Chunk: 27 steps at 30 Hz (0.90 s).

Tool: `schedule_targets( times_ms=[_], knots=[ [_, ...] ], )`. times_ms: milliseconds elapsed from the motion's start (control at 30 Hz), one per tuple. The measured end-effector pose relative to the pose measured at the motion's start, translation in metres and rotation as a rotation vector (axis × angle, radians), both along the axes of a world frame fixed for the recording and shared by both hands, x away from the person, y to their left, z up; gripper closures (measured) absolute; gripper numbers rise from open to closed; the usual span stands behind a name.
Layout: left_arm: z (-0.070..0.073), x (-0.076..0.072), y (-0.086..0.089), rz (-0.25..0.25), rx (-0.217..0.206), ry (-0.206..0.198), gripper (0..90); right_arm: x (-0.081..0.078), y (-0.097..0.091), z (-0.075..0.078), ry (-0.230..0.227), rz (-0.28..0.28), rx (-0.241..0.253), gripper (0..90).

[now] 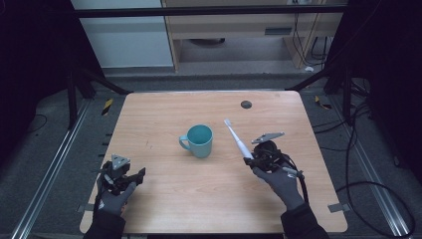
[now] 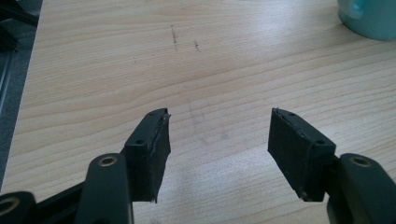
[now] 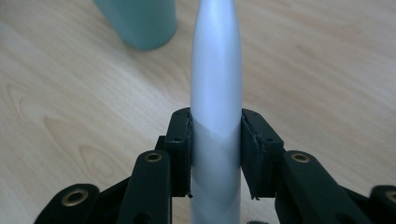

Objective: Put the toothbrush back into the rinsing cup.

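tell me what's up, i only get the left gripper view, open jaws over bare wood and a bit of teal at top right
Observer: That teal bit is a mug, upright mid-table.
Operator: where's the other gripper
Observer: The right gripper is shut on a white electric toothbrush, right of the mug.
Operator: which way does the brush point
Observer: Its bristle end points up and away from the person, clear of the table; the handle sits between the pads.

White electric toothbrush [image 1: 237, 140]: slim, tapered handle clamped between right hand-held gripper [image 1: 249, 160] pads, lifted, brush head angled up beside the teal mug [image 1: 199, 140].
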<state>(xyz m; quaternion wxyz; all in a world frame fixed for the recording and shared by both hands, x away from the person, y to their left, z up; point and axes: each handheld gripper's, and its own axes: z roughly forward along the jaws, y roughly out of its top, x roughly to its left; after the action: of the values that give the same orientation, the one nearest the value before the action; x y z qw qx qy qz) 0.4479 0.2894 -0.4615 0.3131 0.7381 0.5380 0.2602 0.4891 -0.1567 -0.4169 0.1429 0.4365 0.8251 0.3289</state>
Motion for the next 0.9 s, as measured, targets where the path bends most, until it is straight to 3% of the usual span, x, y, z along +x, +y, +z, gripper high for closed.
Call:
schedule_targets(
  times_ms=[400, 900],
  knots=[
    [0.000, 0.000, 0.001, 0.005, -0.003, -0.001, 37.9, 0.009, 0.012, 0.027, -0.138, -0.063, 0.138, 66.4],
    [0.000, 0.000, 0.002, 0.008, -0.004, -0.004, 37.7, 0.025, 0.029, 0.052, -0.265, -0.094, 0.255, 66.3]
  ],
)
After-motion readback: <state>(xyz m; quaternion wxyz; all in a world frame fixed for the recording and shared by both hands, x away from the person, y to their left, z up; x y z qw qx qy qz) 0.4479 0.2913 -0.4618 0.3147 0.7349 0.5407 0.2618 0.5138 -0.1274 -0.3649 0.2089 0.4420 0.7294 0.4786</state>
